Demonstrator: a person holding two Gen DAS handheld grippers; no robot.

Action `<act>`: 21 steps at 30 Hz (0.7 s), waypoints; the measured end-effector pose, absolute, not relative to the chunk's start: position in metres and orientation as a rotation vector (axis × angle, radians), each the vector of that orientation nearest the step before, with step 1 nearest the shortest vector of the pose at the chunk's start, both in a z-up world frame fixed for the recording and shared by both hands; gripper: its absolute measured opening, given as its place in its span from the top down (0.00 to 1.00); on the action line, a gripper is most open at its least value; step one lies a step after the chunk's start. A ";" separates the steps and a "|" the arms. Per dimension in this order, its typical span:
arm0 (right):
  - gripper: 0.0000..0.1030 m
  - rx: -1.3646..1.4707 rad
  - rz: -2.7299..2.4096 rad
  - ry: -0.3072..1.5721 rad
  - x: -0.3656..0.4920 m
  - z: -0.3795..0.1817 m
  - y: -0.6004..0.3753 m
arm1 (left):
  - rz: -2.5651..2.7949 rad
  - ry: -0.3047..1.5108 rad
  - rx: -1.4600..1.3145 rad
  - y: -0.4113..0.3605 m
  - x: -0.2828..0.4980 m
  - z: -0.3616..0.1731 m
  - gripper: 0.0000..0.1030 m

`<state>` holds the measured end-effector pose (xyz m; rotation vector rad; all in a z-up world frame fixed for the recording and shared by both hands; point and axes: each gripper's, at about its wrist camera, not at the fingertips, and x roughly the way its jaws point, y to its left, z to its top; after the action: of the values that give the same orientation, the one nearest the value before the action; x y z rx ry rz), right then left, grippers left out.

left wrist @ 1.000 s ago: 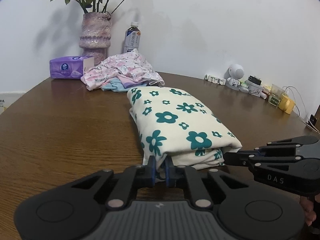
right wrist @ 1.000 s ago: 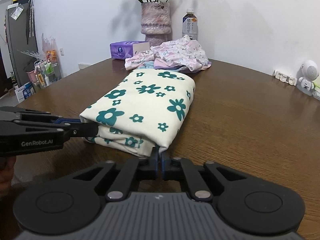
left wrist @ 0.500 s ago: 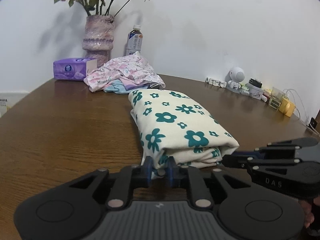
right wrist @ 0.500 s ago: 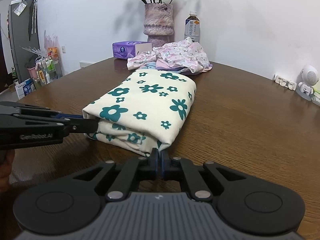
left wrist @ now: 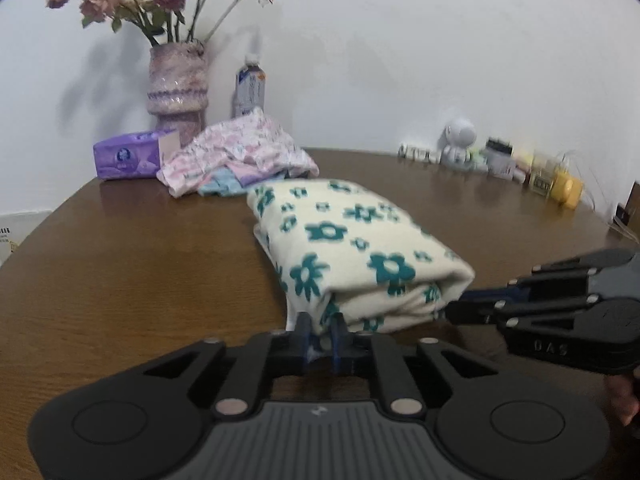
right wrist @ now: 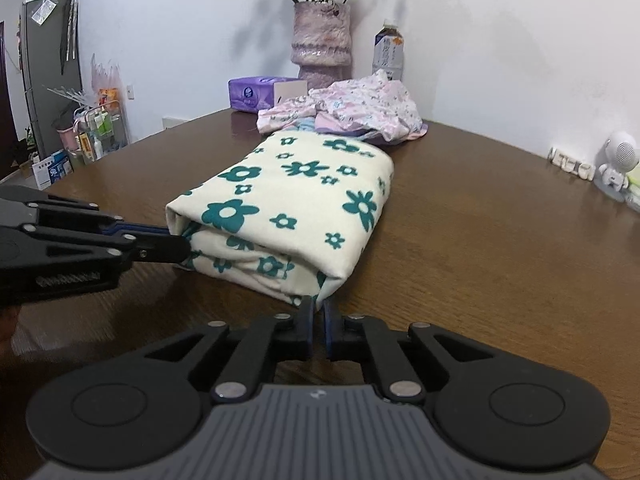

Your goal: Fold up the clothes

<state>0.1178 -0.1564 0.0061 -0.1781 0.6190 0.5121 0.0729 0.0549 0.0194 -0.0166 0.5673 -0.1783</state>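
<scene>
1. Folded floral garment (left wrist: 352, 256) lies flat on the brown table (left wrist: 132, 272), in front of the pink clothes pile (left wrist: 240, 154).
2. Left gripper (left wrist: 320, 326): jaws parted slightly at the garment's near-left corner, fabric between them.
3. Right gripper (right wrist: 319, 312): jaws parted narrowly at the garment's near-right corner; whether the pads still press fabric cannot be told.
</scene>
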 end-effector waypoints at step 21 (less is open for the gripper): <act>0.98 -0.393 0.506 0.539 0.116 0.008 -0.150 | -0.170 0.601 -0.141 0.057 0.087 0.009 0.92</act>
<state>0.1163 -0.1502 0.0085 -0.3926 0.5394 0.5057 0.0874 0.0567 0.0093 -0.1413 0.6009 -0.1701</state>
